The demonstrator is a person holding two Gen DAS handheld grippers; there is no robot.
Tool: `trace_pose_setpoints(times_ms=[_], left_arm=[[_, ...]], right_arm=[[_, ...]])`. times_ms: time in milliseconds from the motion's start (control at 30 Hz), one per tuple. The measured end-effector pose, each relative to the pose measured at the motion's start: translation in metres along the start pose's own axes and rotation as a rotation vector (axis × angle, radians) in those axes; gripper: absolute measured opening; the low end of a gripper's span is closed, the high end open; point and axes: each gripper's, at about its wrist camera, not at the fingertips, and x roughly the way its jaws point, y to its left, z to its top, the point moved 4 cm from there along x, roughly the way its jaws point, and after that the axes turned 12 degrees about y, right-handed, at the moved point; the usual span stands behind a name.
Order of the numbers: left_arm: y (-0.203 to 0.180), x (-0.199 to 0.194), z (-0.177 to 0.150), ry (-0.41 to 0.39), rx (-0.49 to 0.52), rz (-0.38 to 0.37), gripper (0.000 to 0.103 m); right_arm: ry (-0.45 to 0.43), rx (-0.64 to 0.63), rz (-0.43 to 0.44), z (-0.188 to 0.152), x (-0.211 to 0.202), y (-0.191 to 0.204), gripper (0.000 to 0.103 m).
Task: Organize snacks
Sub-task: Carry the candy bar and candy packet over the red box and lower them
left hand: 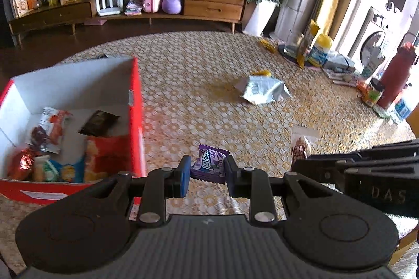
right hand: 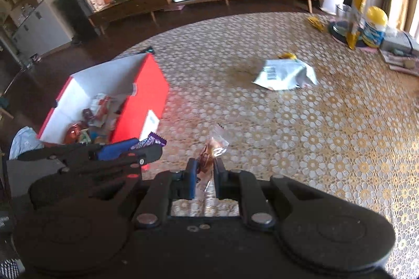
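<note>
- The red box (left hand: 137, 119), white inside, sits on the patterned table (left hand: 262, 121) and holds several snack packets (left hand: 52, 127), one dark, others red and orange.
- The left gripper (left hand: 208, 171) has its jaws clamped on a purple snack packet (left hand: 209, 163), just right of the box.
- The right gripper (right hand: 205, 174) pinches a clear-wrapped brown snack (right hand: 209, 150).
- A silver-white bag (left hand: 262, 90) lies farther out, well apart.
</note>
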Motion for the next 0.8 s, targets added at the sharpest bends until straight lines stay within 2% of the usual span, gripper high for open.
trace_pose_setpoints(times_ms=[467,800], left_arm=[[0.067,-0.047,0.008,-0.057,-0.055,0.038,0.027],[0.133,-0.065,0.013,-0.079,-0.115,0.097,0.027]], right_arm=[[-0.028,-0.128,0.021,0.017,-0.006,0.074,0.011],[-0.013,-0.196,0.035,0.037,0.014,0.122,0.011]])
